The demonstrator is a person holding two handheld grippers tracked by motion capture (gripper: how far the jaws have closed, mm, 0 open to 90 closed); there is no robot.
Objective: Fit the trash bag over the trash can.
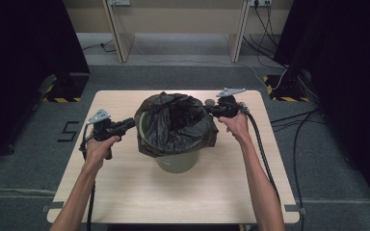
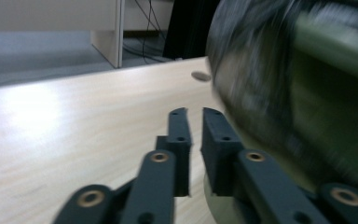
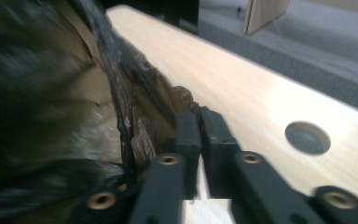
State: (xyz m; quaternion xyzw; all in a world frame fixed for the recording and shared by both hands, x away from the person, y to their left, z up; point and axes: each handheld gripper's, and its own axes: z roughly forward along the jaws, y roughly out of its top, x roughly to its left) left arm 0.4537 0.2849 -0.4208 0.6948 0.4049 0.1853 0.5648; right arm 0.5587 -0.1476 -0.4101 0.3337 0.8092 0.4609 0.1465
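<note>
A pale green bin [image 1: 177, 162] stands in the middle of the wooden table [image 1: 139, 197], lined with a black bag [image 1: 173, 122] whose edge folds down over the rim. My left gripper [image 1: 133, 123] lies level at the bin's left side. Its jaws [image 2: 193, 112] stand a narrow gap apart with nothing between them, beside the blurred bag [image 2: 247, 70]. My right gripper [image 1: 208, 111] is at the bin's right rim. A thin gap separates its jaws [image 3: 198, 112], and the crumpled bag edge [image 3: 135, 93] lies against their tips.
A round hole [image 3: 307, 138] is cut in the tabletop behind the bin, to the right of my right gripper. Cables run over the grey floor [image 1: 298, 120] to the right. A wooden desk frame [image 1: 178, 29] and dark stands are beyond the table.
</note>
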